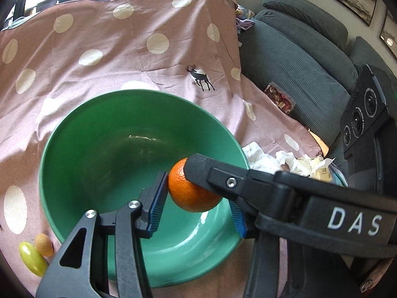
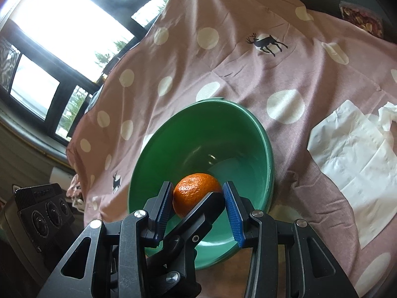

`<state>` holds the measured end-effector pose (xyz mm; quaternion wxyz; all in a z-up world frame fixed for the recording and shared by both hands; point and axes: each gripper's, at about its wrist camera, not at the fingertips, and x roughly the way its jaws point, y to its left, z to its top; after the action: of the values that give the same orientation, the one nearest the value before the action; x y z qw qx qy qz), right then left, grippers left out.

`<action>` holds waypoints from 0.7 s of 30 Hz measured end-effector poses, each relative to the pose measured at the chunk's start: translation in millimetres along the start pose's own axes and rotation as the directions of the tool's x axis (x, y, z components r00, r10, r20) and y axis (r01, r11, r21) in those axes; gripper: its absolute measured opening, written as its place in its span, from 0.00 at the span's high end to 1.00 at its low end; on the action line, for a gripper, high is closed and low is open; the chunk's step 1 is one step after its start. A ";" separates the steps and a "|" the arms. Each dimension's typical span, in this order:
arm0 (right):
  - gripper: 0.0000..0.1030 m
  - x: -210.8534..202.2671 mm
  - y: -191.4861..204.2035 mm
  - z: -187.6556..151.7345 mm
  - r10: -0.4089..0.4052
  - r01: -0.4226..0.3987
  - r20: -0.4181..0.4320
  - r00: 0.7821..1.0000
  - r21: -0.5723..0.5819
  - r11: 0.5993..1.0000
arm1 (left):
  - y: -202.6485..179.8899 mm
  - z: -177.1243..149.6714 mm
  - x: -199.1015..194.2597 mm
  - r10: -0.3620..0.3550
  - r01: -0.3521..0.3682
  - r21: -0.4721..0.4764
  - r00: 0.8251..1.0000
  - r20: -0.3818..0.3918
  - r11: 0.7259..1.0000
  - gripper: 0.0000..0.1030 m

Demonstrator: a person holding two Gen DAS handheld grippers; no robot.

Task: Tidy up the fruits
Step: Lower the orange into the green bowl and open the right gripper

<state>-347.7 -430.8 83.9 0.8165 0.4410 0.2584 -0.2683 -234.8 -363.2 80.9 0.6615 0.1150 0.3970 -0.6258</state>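
Both your grippers, left [image 1: 196, 200] and right [image 2: 198, 211], clamp one orange [image 1: 192, 188] over the empty green bowl [image 1: 74, 134]. Two small fruits [image 1: 37, 250] still wait beside it.

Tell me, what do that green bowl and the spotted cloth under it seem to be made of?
The green bowl looks like glazed ceramic, though hard plastic is possible: its smooth inside throws bright, sharp reflections. The pink spotted cloth looks like thin woven fabric, perhaps cotton: matt, softly creased, draping over whatever lies beneath, with printed white dots and a small deer.
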 end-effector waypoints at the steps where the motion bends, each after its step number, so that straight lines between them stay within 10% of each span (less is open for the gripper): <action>1: 0.56 0.1 -0.2 -0.3 -0.004 0.004 -0.001 1.000 0.001 1.000 | 0.0 0.0 0.8 -0.001 0.001 0.000 1.000 -0.002 1.000 0.55; 21: 0.56 5.8 -1.2 1.4 -0.056 0.056 -0.009 0.998 -0.006 0.998 | 4.9 -6.5 7.4 -0.041 0.040 -0.035 0.999 -0.021 0.999 0.55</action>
<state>-344.1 -433.7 80.1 0.8088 0.4327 0.2752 -0.2881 -233.4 -363.6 70.0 0.6463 0.1024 0.4172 -0.6307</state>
